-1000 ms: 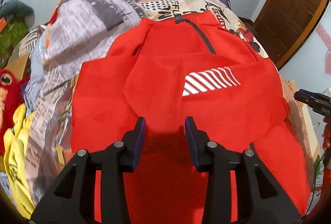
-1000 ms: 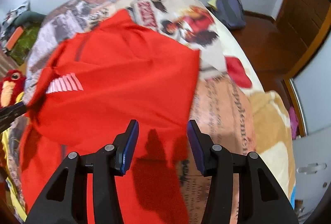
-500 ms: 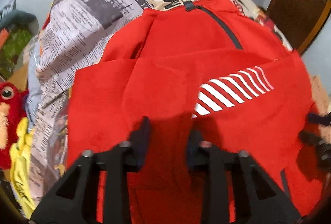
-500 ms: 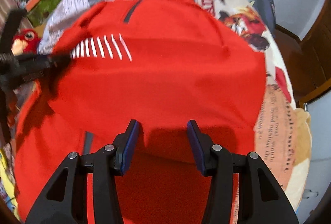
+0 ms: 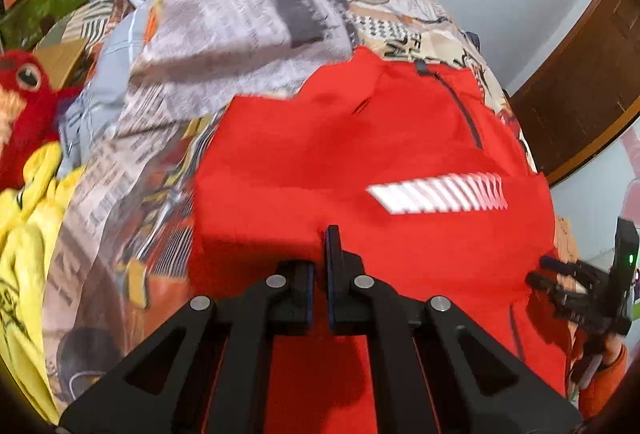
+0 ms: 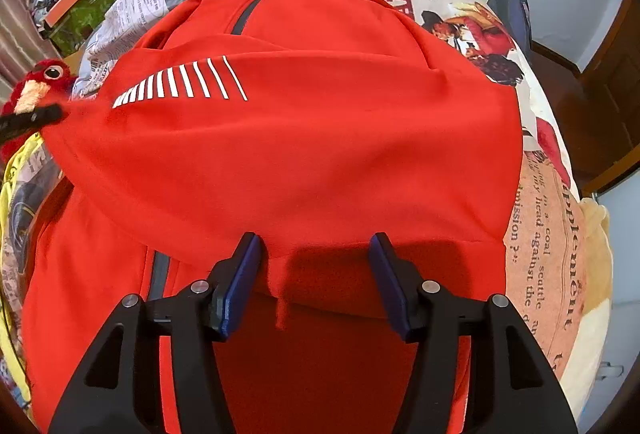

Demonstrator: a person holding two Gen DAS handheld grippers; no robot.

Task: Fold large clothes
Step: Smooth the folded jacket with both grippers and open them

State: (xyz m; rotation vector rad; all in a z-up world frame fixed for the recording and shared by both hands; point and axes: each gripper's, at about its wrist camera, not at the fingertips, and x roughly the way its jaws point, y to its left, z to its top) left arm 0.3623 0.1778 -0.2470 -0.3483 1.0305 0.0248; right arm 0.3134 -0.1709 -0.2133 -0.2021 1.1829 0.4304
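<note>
Two hand-held grippers meet the red zip-front jacket (image 6: 304, 137) on the newspaper-print bed (image 6: 548, 234): left hand-held gripper (image 5: 320, 266) pinching its fold, right hand-held gripper (image 6: 314, 274) spread

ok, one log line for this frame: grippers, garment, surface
left gripper: shut on red jacket fold edge | right gripper: open, over jacket's near fold | jacket: partly folded, striped panel on top | surface: newspaper-print bedspread

The jacket (image 6: 304, 137) lay spread on the bedsheet (image 6: 548, 234), its zipper (image 6: 246, 15) at the far end. A plush bird (image 6: 36, 89) sat left of it, beside the T-shirt (image 5: 24, 254); a door (image 5: 588, 73) stood at the far right.
</note>
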